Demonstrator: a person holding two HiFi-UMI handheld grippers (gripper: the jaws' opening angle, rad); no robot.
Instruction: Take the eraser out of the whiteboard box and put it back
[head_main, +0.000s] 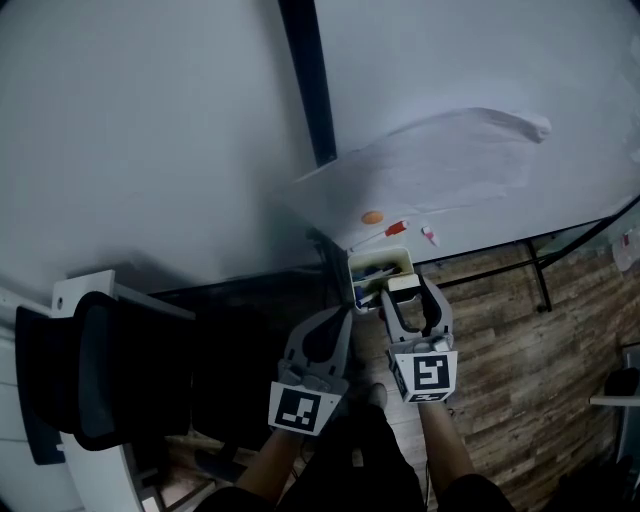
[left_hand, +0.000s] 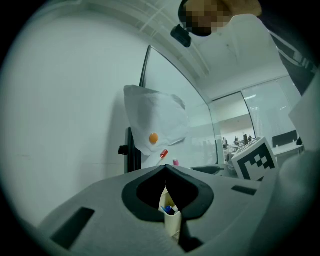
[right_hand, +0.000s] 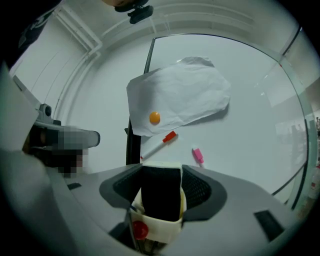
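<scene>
Hidden: the cream plastic whiteboard box (right_hand: 159, 226) is covering the lower end of the black felt eraser with a cream back (right_hand: 160, 192), so how deep the eraser is sitting is not showing. Most of the box's contents are also lying out of sight.
Hard to make out: the grey left tongs (left_hand: 165, 172) are sitting closed tip to tip at the box's near left corner. Whether they are nipping its wall is not showing.
Right tongs: the grey right tongs (right_hand: 161, 169) are standing wide, their ribbed pads pressing both flanks of the eraser. The eraser is standing upright in the right part of the box, its top rising above the rim.
Shapes: the box is looking thin-walled and rectangular, open on top. A red round disc (right_hand: 140, 230) is showing at its near left corner, and blue pen ends (left_hand: 169, 209) are showing inside it.
Above the box: a crumpled white paper sheet (right_hand: 180, 95) is hanging on the smooth whiteboard (right_hand: 250, 115) under an orange round magnet (right_hand: 155, 118). A red-capped white marker (right_hand: 160, 142) and a small pink piece (right_hand: 198, 155) are sticking to the board between sheet and box.
Edges: a dark upright post (head_main: 310, 80) is bounding the board just left of the box.
Room: bare board is lying open right of the box. A black chair (head_main: 90, 370) is standing well left of it, with wood-plank floor (head_main: 540, 350) below.
</scene>
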